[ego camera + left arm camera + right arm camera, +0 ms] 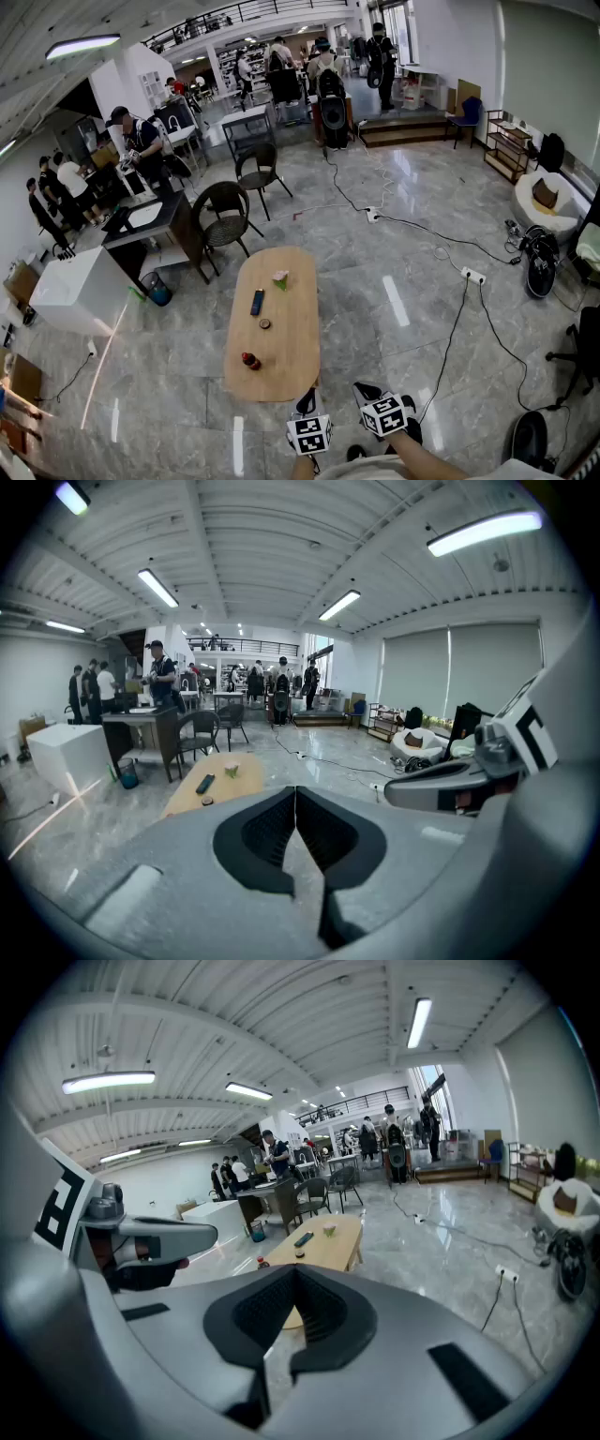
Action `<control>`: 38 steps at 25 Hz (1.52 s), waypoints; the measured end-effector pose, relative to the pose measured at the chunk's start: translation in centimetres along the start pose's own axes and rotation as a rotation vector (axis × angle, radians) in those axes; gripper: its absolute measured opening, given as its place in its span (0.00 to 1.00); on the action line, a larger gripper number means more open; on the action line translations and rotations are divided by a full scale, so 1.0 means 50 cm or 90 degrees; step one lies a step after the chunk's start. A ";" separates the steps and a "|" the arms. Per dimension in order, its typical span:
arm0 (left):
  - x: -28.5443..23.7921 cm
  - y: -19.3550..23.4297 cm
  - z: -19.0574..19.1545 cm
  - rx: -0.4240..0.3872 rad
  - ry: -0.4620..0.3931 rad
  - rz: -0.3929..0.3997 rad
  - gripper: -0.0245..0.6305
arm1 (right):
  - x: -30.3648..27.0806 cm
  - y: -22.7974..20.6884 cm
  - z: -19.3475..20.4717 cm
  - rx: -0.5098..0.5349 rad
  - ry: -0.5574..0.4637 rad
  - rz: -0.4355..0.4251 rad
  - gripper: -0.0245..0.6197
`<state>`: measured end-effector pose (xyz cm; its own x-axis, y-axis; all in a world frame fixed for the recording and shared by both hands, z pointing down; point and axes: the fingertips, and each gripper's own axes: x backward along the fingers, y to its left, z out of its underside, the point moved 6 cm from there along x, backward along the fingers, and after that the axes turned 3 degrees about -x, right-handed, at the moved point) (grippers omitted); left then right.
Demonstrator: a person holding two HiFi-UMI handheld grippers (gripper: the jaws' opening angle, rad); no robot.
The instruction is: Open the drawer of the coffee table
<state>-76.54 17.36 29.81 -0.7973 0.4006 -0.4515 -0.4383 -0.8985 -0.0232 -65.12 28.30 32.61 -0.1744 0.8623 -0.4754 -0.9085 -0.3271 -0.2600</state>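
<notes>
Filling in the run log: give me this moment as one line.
phase: pre-contact | left gripper: shut, empty | right gripper: shut, empty | coffee table: ahead, untouched | drawer: not visible

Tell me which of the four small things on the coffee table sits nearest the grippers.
The red-topped bottle, by the coffee table's near left edge. The round piece, remote and green cup all lie farther up the top.

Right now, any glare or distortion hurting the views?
Head view: fisheye bend, light streaks on the glossy floor, coffee table evenly lit. Left gripper view: dark vignette, ceiling light blown out. Right gripper view: same vignette, table small but sharp.
</notes>
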 end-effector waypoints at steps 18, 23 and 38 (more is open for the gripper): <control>-0.095 0.036 -0.075 0.097 0.006 -0.083 0.06 | -0.064 -0.040 -0.112 -0.015 -0.035 -0.012 0.06; -0.142 0.049 -0.097 0.104 0.007 -0.080 0.06 | -0.079 -0.095 -0.138 -0.051 -0.045 -0.016 0.06; -0.403 -0.076 -0.316 0.076 -0.014 -0.027 0.05 | -0.160 -0.354 -0.296 -0.085 -0.057 -0.064 0.06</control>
<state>-52.26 9.85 24.91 -0.7853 0.4428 -0.4327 -0.5170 -0.8535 0.0649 -42.03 21.45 28.57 -0.1233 0.9223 -0.3664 -0.8660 -0.2803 -0.4141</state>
